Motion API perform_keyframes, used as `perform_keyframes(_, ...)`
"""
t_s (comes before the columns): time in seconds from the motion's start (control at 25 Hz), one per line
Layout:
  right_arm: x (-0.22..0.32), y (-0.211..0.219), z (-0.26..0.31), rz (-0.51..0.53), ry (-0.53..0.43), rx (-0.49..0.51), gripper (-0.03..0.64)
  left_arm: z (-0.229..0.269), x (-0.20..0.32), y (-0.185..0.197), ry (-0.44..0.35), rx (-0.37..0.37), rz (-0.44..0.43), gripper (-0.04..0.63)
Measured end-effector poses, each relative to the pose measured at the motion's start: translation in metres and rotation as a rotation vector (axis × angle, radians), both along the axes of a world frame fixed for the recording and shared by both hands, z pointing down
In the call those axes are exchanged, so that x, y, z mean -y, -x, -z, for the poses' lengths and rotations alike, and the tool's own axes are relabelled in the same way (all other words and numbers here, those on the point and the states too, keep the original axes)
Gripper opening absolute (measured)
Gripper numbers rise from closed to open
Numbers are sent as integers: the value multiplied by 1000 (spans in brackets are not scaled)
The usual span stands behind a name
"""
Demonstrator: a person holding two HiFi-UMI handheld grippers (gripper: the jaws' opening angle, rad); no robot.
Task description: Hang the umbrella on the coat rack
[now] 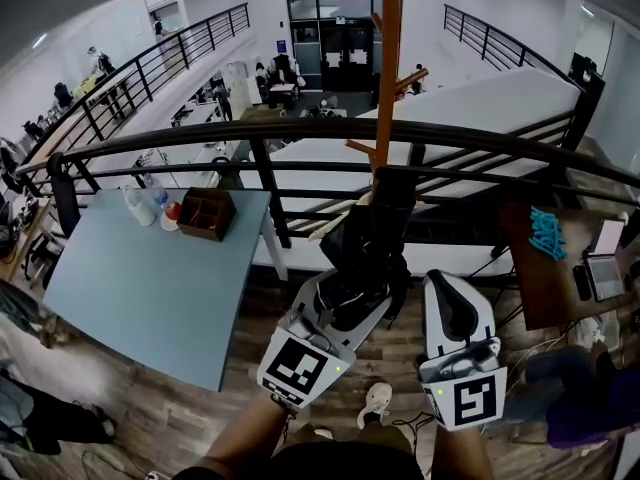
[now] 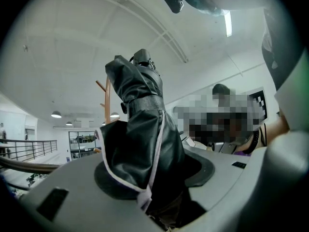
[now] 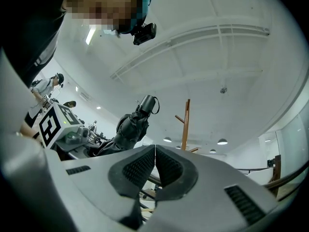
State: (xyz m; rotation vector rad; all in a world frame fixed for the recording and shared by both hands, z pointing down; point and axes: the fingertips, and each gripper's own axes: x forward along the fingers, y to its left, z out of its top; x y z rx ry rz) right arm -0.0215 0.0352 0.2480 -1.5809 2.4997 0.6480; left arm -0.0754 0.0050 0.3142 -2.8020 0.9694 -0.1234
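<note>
The folded black umbrella (image 2: 140,129) stands upright, clamped by its soft, slippery cloth in the left tongs (image 2: 154,178). It is probably light and stiff inside, and best hung by its loop (image 3: 153,102), which only the right gripper view shows clearly. The right tongs (image 3: 155,166) are pressed together and empty. The head view shows the coat rack (image 1: 388,68) rising behind the umbrella.

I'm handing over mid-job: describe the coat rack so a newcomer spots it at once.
Find the dark railing running past the blue table. By its middle rises the coat rack: the only orange-brown wooden pole, with short upward-angled pegs.
</note>
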Motion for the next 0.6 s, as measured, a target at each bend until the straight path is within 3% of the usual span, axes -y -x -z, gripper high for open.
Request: perform_keyframes(0.6, 104, -75, 1, 42, 10, 8, 31, 5, 103, -73, 4, 0, 45, 233)
